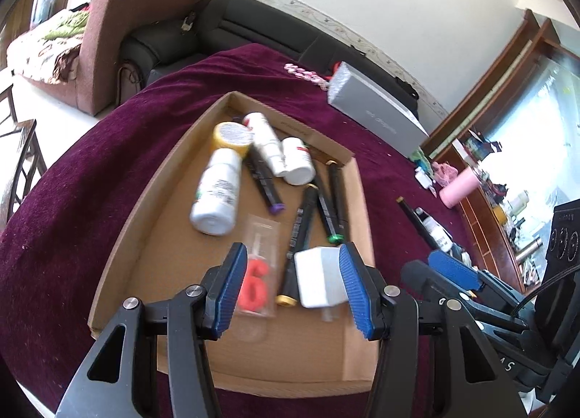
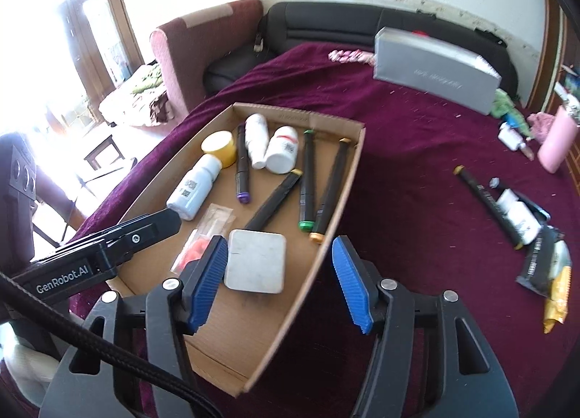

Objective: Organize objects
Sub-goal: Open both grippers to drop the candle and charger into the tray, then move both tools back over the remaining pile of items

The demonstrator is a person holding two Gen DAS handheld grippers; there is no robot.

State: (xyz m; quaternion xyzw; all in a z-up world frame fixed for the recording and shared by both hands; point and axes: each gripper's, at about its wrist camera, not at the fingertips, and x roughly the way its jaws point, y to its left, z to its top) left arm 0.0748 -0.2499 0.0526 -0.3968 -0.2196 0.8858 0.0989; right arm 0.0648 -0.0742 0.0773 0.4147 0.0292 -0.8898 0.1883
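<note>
A shallow cardboard tray point(image 1: 152, 236) point(image 2: 348, 178) lies on the maroon cloth. It holds white bottles point(image 1: 217, 197) point(image 2: 194, 186), a yellow-lidded jar point(image 1: 232, 135) point(image 2: 219, 148), several black markers point(image 1: 297, 240) point(image 2: 308, 182), a packet with a red "6" candle point(image 1: 255, 273) point(image 2: 197, 249) and a white charger block point(image 1: 319, 276) point(image 2: 255, 260). My left gripper point(image 1: 293, 291) is open above the tray's near end, with the charger by its right finger. My right gripper point(image 2: 279, 284) is open, straddling the tray's right wall. A black marker point(image 2: 485, 200), a white bottle point(image 2: 518, 215) and a snack packet point(image 2: 543, 265) lie on the cloth to the right.
A grey box point(image 1: 377, 110) point(image 2: 435, 70) lies at the far side of the cloth beside a pink braided item point(image 2: 348, 55). A pink tumbler point(image 1: 460, 187) point(image 2: 556, 142) and small clutter sit far right. Sofas stand behind the table.
</note>
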